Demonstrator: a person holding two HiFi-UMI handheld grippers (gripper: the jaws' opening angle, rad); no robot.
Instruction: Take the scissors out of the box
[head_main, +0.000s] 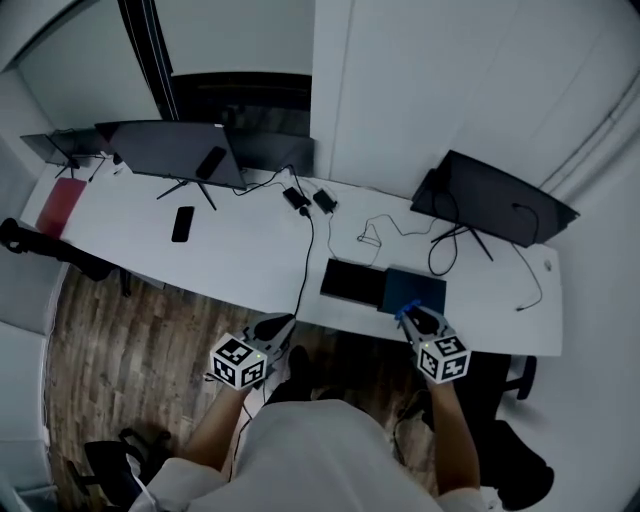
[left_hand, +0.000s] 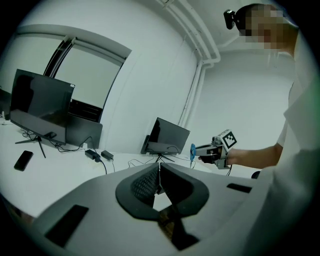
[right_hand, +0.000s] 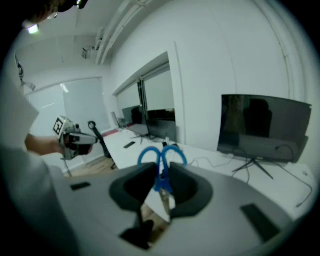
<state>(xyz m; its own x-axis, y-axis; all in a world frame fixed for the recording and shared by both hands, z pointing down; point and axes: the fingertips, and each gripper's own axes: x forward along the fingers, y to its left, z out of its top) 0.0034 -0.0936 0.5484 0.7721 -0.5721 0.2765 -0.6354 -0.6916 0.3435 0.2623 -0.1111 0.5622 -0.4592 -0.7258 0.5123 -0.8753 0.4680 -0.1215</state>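
Note:
Blue-handled scissors sit between the jaws of my right gripper, handles pointing away from it and the metal blades back toward the camera; the jaws are shut on them. In the head view the right gripper hangs over the near edge of the white desk, just in front of a dark open box with a black lid beside it. The left gripper view shows the scissors as a blue sliver at the right gripper's tip. My left gripper is off the desk edge, its jaws closed together on nothing.
Three monitors stand on the desk, two at the far left and one at the right. A phone, power adapters and loose cables lie between them. A chair stands on the wooden floor.

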